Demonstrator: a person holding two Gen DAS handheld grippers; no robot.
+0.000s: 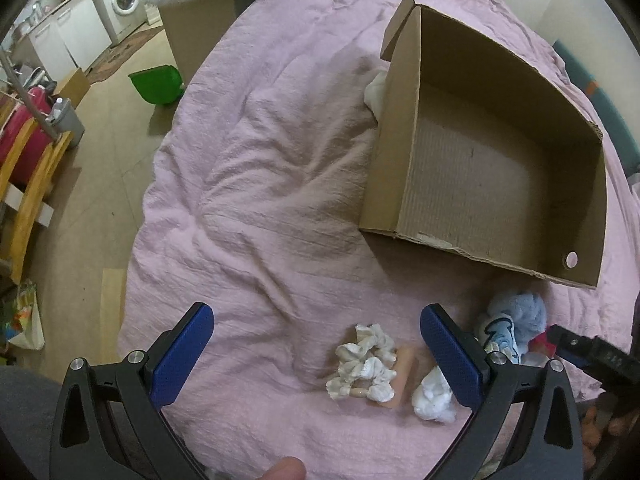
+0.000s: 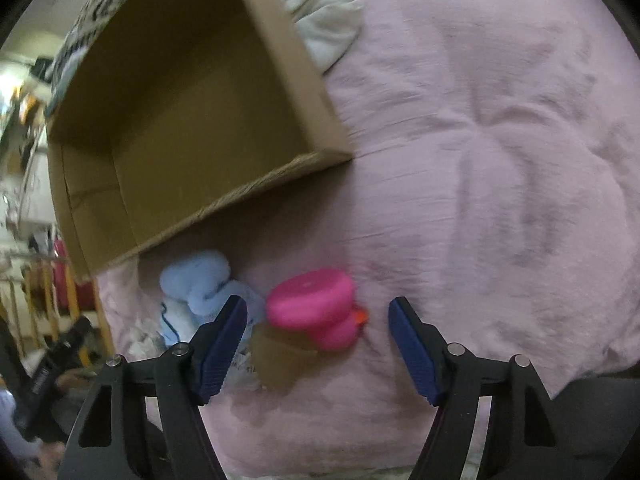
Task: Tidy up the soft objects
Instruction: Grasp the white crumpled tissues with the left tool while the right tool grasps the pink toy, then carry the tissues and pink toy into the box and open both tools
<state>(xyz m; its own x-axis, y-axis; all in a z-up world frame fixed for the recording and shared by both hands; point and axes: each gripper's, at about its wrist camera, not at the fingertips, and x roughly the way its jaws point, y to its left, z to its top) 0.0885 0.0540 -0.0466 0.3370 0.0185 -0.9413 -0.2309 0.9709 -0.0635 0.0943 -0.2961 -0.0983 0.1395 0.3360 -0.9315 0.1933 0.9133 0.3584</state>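
An empty cardboard box (image 1: 496,168) lies on a pink bedspread (image 1: 272,168); it also shows in the right wrist view (image 2: 180,120). My left gripper (image 1: 316,332) is open above the bed, with a white frilly cloth (image 1: 364,360) and a white balled sock (image 1: 434,396) just beyond its fingers. A light blue plush (image 1: 516,316) lies to the right. My right gripper (image 2: 318,320) is open, with a pink plush toy (image 2: 316,308) between and just ahead of its fingers. The blue plush (image 2: 200,280) lies left of it.
A white cloth (image 2: 324,20) lies behind the box's far corner. A green bin (image 1: 158,84), a laundry basket (image 1: 196,12) and wooden furniture (image 1: 28,184) stand on the floor left of the bed. The right gripper's body (image 1: 592,352) shows at the right edge.
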